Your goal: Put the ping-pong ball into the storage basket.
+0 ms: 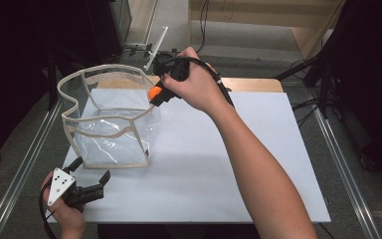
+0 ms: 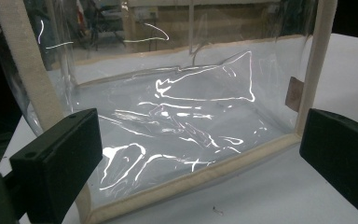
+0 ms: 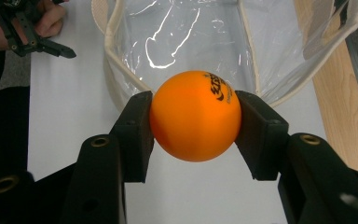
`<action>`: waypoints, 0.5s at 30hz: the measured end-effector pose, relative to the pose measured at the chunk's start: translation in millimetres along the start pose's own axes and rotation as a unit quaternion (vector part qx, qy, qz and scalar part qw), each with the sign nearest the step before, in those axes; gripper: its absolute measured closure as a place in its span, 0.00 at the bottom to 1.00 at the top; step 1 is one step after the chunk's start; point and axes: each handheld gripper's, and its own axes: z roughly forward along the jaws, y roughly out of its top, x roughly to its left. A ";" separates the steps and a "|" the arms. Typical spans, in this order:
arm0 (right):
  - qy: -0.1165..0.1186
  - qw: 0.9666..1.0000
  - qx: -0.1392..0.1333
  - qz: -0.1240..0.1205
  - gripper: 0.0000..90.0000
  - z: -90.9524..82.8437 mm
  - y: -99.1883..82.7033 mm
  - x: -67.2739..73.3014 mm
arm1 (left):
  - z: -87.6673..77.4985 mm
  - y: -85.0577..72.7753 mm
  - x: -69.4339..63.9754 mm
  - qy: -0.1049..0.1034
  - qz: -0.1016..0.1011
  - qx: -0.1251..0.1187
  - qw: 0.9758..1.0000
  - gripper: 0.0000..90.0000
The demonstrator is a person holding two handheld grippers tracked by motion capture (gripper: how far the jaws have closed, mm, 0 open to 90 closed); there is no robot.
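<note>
Right gripper view showed jaws clamping the orange ball (image 3: 195, 115); released early, it might strike the bag's rim (image 3: 249, 56) at twelve o'clock and bounce off.

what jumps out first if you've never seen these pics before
The bright orange ball stands out first, pinched between the black fingers of the right gripper at the rim of a clear plastic bag with cream trim. That bag stands open on the white table, left of the middle. At the table's near left corner the left gripper waits with its fingers apart, pointing at the bag.
</note>
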 end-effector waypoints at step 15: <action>0.004 1.000 -0.002 0.005 0.53 5.9 5.0 -2.3 | -0.1 0.0 0.2 -0.001 0.000 0.000 1.000 0.00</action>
